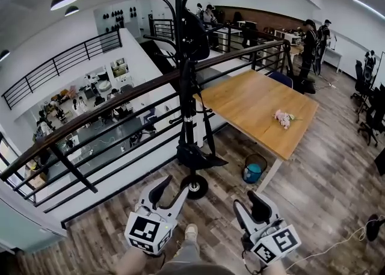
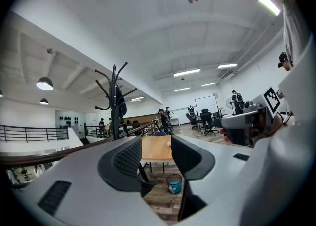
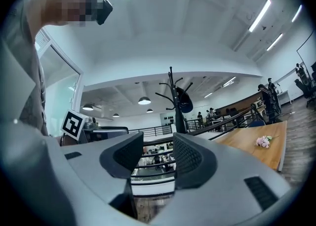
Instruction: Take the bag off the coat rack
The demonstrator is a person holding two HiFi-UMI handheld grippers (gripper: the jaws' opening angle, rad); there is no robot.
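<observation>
Approaching is the step in hand, by my reading. The left tool (image 1: 170, 192) and right tool (image 1: 250, 207) are both held low in front of the person, well short of the coat rack (image 1: 179, 57) that stands against the railing (image 1: 120, 102). Each tool is released, its jaws spread wide. Through the gap the gripper views show only the room beyond, so nothing is grasped.

The bag (image 1: 196, 34) is dark and hangs high on the rack, up among the top hooks. A long strap (image 1: 206, 124) trails down beside the pole toward a dark shape near the base (whether that shape belongs to the bag or to the rack I cannot tell). The wooden worktop (image 1: 252, 99) sits just to the right of the rack.

The next move calls for closing the distance and raising at least one tool to hook height. A grip on the strap or the bag's upper part looks the likeliest hold. Then comes a lift up and over the curved hook — pulling straight outward would likely snag, or tip the slender rack.
</observation>
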